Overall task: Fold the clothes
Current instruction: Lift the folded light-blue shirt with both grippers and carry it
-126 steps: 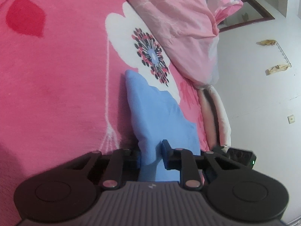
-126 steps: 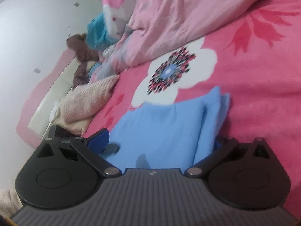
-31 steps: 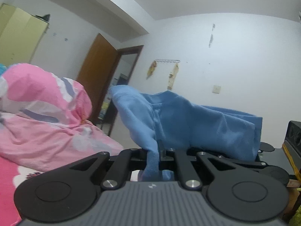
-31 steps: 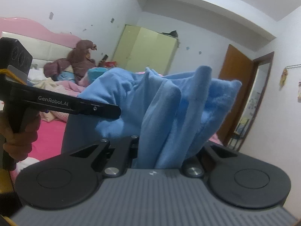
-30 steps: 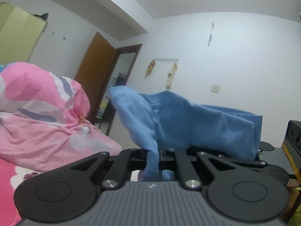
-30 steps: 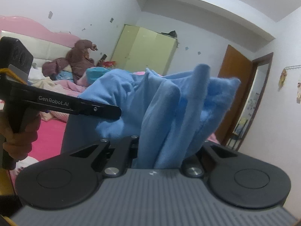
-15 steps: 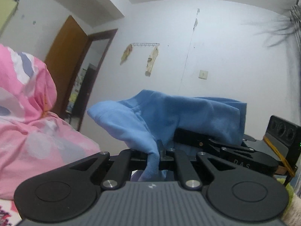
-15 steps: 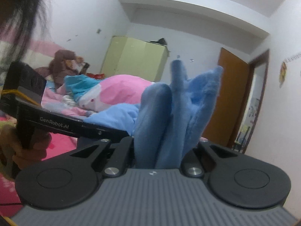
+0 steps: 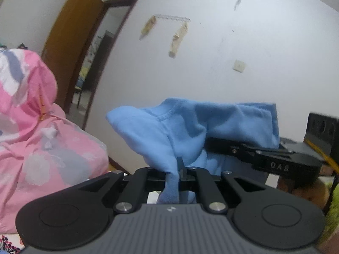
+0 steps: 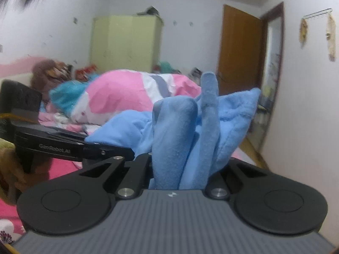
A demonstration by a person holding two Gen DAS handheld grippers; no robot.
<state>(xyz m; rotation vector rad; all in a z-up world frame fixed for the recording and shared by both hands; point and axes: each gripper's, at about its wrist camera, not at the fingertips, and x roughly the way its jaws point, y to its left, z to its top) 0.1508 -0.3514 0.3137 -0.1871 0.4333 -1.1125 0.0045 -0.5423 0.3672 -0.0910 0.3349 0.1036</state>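
Left gripper [image 9: 177,175]: its jaws are pinching a narrow pleat of the blue garment [image 9: 190,127] between them, with the cloth bunching up above the fingers toward twelve o'clock.
Right gripper [image 10: 182,169]: it is clamping a thick bundle of the same blue garment [image 10: 190,131]; folds are standing up between its fingers and hiding the tips.
Blue garment: it is hanging in the air between the two grippers, off the bed, with a stitched hem showing in the left wrist view.
Right gripper seen from the left: its black body [image 9: 264,156] is sitting at three o'clock, with blue cloth draping over its front end.
Left gripper seen from the right: its black body [image 10: 63,146] is lying at nine o'clock, reaching into the cloth.
Pink quilt [image 9: 31,127]: it is piling up at nine o'clock in the left wrist view, and at eleven o'clock behind the cloth in the right.
Wooden door [image 10: 239,48]: it is standing open at two o'clock.
Green wardrobe [image 10: 127,42]: it is standing against the far wall at twelve o'clock.
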